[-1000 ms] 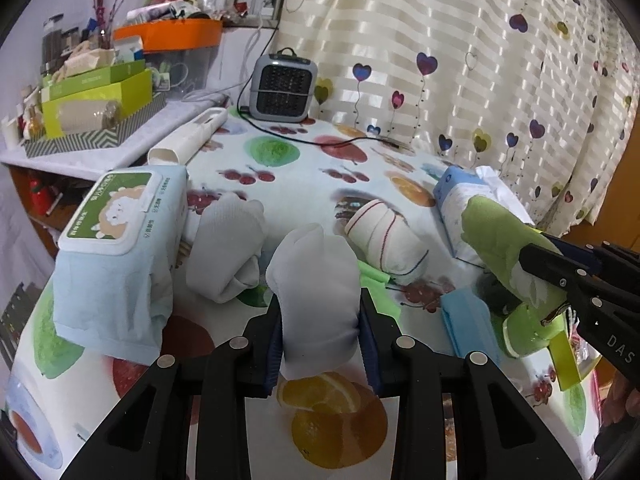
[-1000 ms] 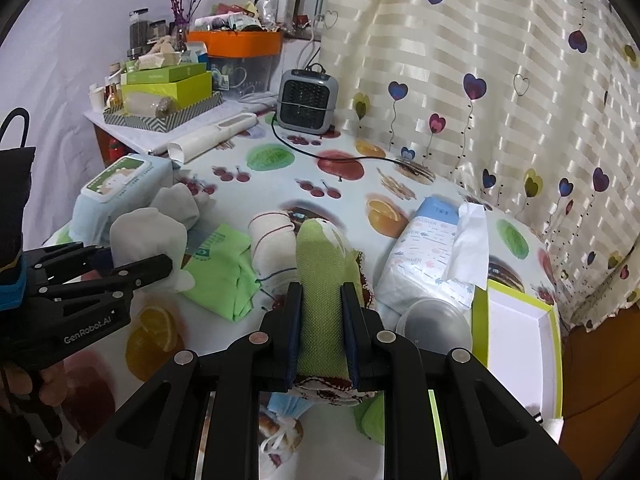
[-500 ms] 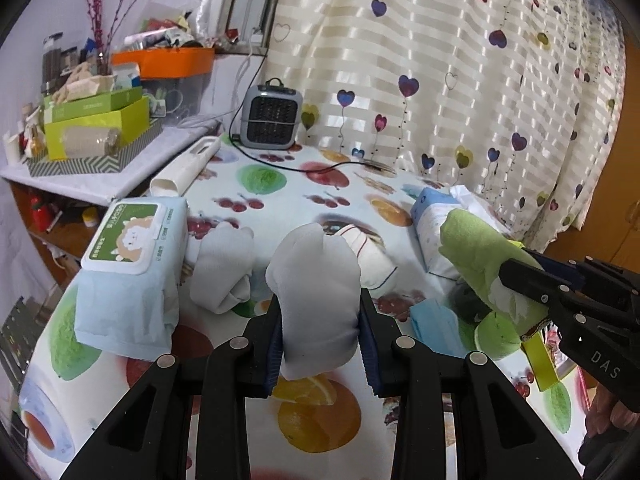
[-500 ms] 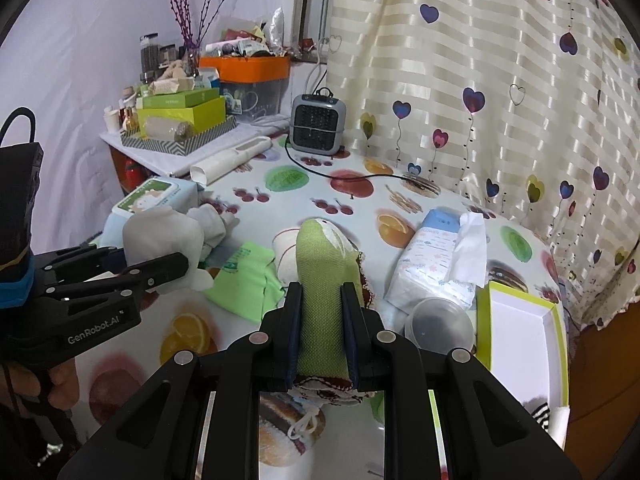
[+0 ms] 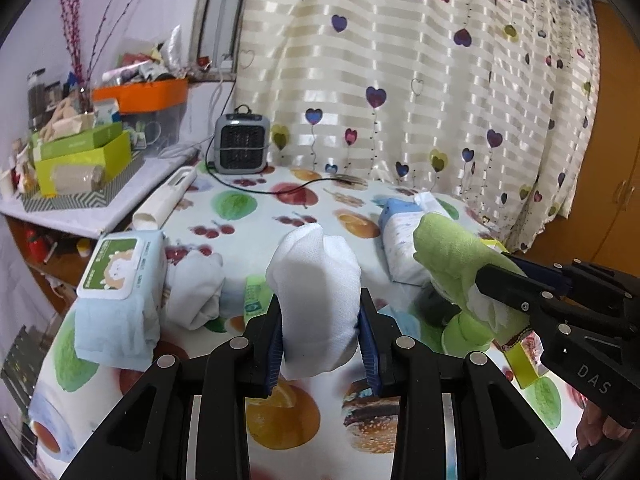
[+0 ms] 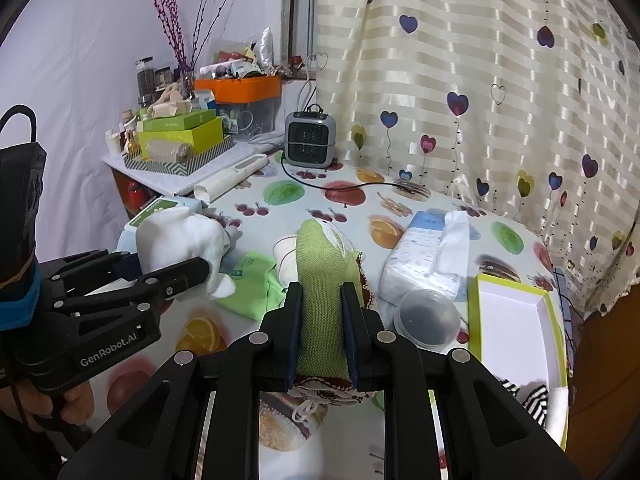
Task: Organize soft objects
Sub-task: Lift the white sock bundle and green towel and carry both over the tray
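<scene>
Your left claw (image 5: 320, 336) clamped a white rolled sock (image 5: 316, 296) and your right claw (image 6: 322, 332) pinched a green knitted pouch (image 6: 324, 280), both held lengthwise, pointing forward.

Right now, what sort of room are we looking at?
Probably a lived-in home room: a table under a fruit-print cloth, a heart-patterned curtain behind it, and a small space heater plugged in beside a cluttered shelf.

A white sock (image 5: 316, 300) and a green one (image 6: 324, 280). The desk (image 5: 280, 216) cloth is white with bright fruit and burger prints. A cream striped curtain (image 5: 420, 80) carries dark hearts. A grey heater (image 5: 242, 144) stands at the far edge, beside an orange bin (image 5: 156, 94) and a lime box (image 6: 516, 332).
</scene>
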Demonstrator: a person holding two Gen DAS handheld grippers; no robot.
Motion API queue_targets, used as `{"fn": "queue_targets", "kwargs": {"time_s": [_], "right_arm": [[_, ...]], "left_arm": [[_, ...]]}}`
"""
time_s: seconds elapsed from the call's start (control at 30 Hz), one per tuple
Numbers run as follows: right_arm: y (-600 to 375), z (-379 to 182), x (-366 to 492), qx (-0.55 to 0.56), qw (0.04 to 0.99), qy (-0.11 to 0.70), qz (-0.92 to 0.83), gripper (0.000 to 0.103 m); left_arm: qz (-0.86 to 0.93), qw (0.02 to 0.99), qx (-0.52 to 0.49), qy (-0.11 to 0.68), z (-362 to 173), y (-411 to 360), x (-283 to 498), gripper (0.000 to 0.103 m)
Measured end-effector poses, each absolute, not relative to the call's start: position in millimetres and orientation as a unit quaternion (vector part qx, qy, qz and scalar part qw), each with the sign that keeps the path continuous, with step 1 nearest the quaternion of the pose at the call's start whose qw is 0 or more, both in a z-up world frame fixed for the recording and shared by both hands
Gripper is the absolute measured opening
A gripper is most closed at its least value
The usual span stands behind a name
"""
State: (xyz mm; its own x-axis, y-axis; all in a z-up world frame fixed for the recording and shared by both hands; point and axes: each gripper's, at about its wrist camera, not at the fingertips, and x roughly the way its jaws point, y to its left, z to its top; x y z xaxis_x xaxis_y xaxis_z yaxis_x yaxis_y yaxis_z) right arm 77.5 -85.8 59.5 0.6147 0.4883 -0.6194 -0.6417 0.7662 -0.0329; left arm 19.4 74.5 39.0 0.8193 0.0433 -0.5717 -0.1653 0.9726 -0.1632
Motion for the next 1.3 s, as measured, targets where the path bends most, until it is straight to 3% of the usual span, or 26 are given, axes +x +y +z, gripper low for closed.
{"fn": "queue_targets", "kwargs": {"time_s": [1.3], "right_arm": [[-152,85,52,-0.08,0.915,0.268,0.29,0.02]], "left_arm": [[0.013,0.959,-0.043,0.279,70,5,12,0.032]]}}
